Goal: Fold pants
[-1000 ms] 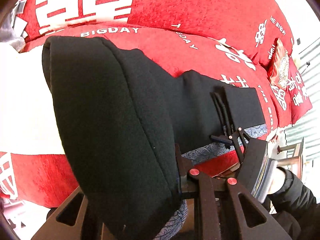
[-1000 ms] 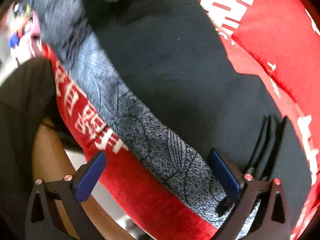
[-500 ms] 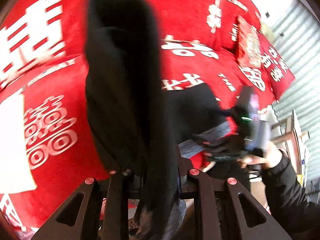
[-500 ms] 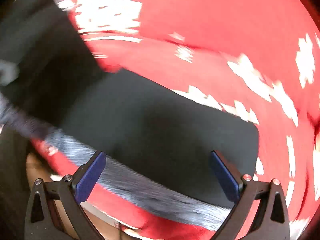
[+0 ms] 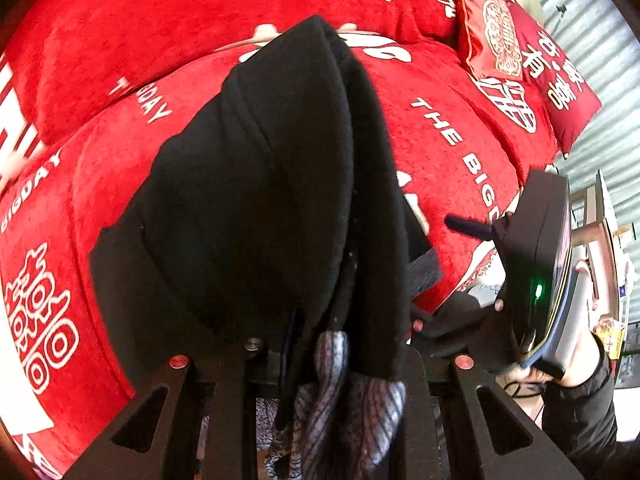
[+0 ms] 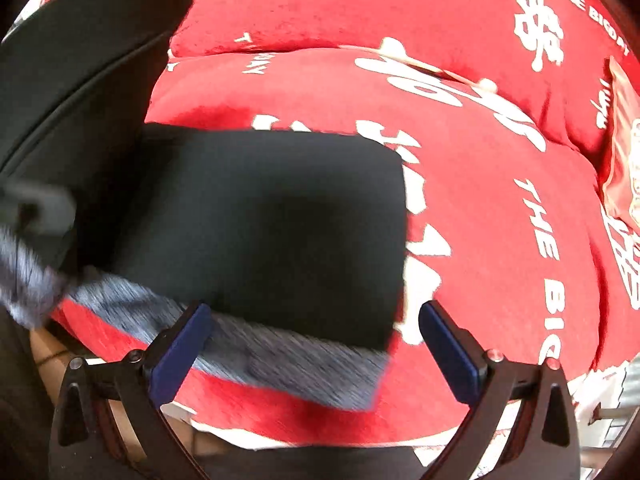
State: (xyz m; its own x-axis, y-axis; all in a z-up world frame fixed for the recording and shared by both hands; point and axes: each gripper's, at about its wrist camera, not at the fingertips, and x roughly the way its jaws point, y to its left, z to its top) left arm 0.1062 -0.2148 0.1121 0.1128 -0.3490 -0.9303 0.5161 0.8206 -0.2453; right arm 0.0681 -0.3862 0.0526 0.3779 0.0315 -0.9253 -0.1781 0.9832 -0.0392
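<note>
- Red sofa cover (image 5: 460,168) with white lettering as the landmark: spread over the seat, bearing everything below.
- Black pants (image 5: 272,200), thick and fleecy, soft and limp, moderately heavy by the look: one end lifted above the sofa cover in a bunched, sagging fold; the other part lying flat and squared on the cover at its front edge (image 6: 264,220).
- Grey patterned lining (image 6: 280,356) exposed along the pants' near edge, overhanging the front of the sofa cover; judged likely to slip askew unless pinched together with the black layer.
- Best hold, as judged: at a corner or hem through all layers, since the cloth droops wherever unsupported.
- Left gripper (image 5: 328,360): narrowly set and clamped on the bunched pants and lining, above the sofa cover.
- Right gripper (image 6: 312,344): jaws wide, blue pads apart, nothing between them, hovering over the front edge of the sofa cover just above the flat part.
- Against the frame a second ago: lifted end swung across and now hanging edge-on rather than broadside; right gripper, then alongside the pants' far edge, now centred over the flat part; both views rolled round.
</note>
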